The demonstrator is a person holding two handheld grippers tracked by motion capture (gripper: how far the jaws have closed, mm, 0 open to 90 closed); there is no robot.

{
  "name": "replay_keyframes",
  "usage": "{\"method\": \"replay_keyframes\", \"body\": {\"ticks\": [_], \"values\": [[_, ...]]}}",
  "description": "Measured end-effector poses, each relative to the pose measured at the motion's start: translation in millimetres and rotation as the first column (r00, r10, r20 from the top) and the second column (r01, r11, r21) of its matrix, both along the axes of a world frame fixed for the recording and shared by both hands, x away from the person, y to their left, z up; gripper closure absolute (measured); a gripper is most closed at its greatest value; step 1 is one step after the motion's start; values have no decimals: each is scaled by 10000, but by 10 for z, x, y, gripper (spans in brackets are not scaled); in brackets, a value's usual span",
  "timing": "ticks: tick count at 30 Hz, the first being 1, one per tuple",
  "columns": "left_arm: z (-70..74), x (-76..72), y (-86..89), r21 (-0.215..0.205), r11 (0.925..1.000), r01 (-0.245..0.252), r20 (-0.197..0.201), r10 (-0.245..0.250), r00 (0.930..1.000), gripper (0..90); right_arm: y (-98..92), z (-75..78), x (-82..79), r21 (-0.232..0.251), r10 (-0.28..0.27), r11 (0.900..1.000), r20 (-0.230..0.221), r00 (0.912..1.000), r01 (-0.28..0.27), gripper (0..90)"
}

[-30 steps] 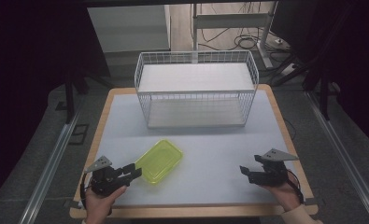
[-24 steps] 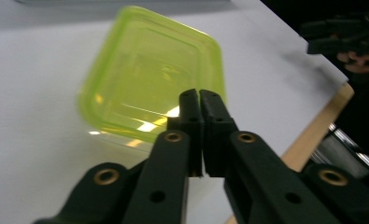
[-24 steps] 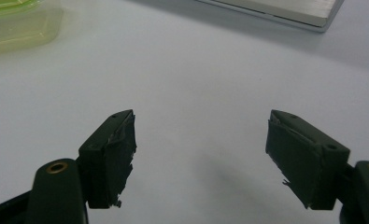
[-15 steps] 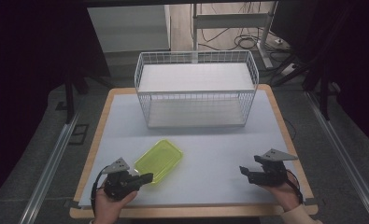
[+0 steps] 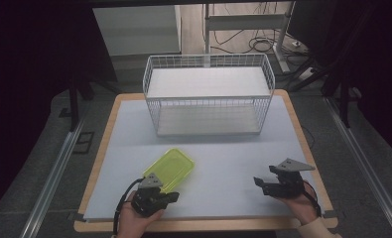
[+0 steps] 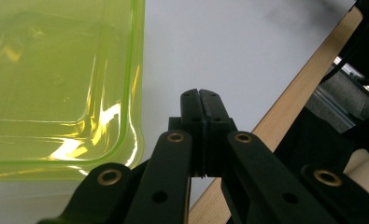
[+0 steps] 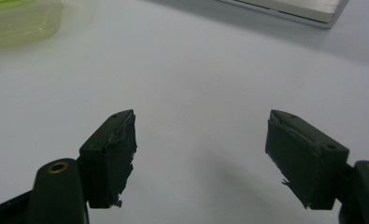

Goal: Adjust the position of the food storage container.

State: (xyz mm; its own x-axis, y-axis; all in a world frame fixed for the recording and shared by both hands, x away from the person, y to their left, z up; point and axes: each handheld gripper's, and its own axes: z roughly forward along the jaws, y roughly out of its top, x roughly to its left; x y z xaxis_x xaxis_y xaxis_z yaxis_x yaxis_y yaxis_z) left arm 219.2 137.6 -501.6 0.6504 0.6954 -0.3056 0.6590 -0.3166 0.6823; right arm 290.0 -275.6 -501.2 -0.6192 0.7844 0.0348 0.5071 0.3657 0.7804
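High view first: at lower left we see the left gripper [image 5: 171, 197], jaws pressed flat together with nothing between them, its tip at the near right corner of the yellow-green container [image 5: 169, 169]. That container lies on the table [image 5: 233, 163] just above and left of the tip, its long axis running from lower left to upper right toward the wire basket [image 5: 208, 99]. At lower right, the right gripper [image 5: 259, 182] stands wide open, empty, well apart from it.

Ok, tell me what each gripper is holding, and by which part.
Nothing is held. The left gripper is shut on itself beside the yellow-green container, pinching nothing. The right gripper is open over the bare table.
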Motion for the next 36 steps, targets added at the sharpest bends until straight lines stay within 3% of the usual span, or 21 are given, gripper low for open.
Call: {"method": "replay_keyframes", "body": {"ticks": [6, 17, 36], "values": [[-40, 21, 20, 314, 9994, -124, -78, 127, 9999, 900, 1, -7, 4, -37, 8, 10000, -7, 10000, -8, 246], [-78, 40, 64, 450, 9987, -237, -218, 247, 9995, 900, 3, -8, 6, -59, 14, 10000, 28, 10000, -13, 244], [-118, 78, 467, 505, 9913, -1216, -434, 1238, 9914, 900, -4, 0, 2, -52, 51, 10000, 52, 10000, -50, 243]]}}
